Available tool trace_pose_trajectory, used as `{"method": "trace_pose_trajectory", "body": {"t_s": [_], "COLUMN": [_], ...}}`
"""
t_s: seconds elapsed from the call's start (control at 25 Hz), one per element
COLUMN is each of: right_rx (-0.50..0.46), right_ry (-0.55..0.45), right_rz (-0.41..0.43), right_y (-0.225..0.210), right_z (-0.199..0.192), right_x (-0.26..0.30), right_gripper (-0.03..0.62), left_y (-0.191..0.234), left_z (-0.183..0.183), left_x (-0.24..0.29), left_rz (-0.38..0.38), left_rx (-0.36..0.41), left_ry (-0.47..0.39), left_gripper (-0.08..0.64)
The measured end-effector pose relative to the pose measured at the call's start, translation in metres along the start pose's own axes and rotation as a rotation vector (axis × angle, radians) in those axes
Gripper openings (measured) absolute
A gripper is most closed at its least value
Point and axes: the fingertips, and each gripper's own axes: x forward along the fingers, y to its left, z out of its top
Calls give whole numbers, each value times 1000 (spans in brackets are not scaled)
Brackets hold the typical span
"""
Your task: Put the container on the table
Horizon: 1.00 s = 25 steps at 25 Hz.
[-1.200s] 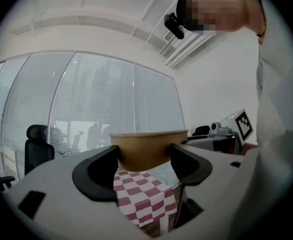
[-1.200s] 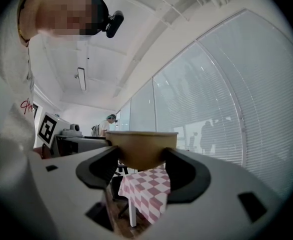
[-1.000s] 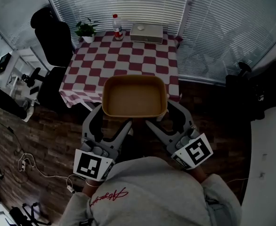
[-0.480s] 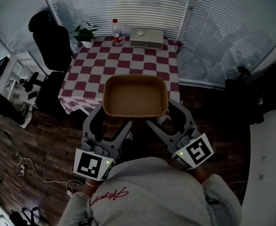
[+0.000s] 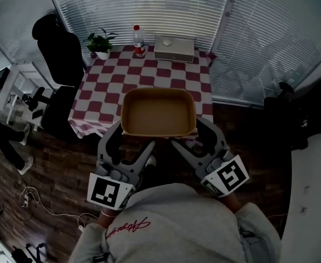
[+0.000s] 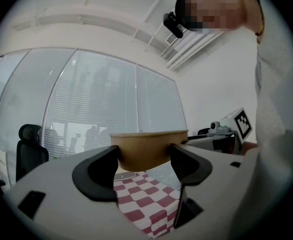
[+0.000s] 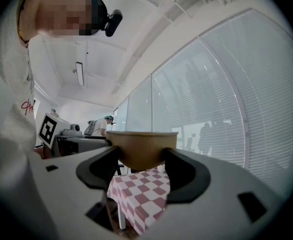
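Gripping the tan container (image 5: 158, 111) from its near side, the left gripper (image 5: 130, 138) and right gripper (image 5: 189, 136) each have their jaws clenched on its wall; both gripper views show black pads pressed against the brown sides. The container hangs level in the air, empty, over the near edge of the table (image 5: 149, 73) and not resting on its red-and-white checked cloth. At the table's far end stand a potted plant (image 5: 101, 41), a bottle (image 5: 139, 41) with a red label too small to read, and a flat white box (image 5: 174, 48). Red script on the person's grey sweatshirt (image 5: 171, 223) is illegible. Each gripper's cube carries a black-and-white square marker, without letters.
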Motion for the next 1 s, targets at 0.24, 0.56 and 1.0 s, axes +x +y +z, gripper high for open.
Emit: {"method": "trace_pose_trajectory", "body": {"t_s": [0.24, 0.56, 1.0], "right_rx": [-5, -13, 3], "right_ry": [2, -4, 5], "right_rz": [-10, -34, -62], "right_y": [-17, -46, -85], "right_z": [-3, -1, -5], "right_x": [19, 44, 88], "right_gripper": [295, 293, 291], "left_y": [18, 42, 85], "left_z": [-3, -1, -2], "left_x": [20, 53, 99], "left_rz": [-13, -41, -64], "left_rx": [3, 5, 18], "left_ry": [-6, -16, -29], "left_gripper": [322, 322, 322]}}
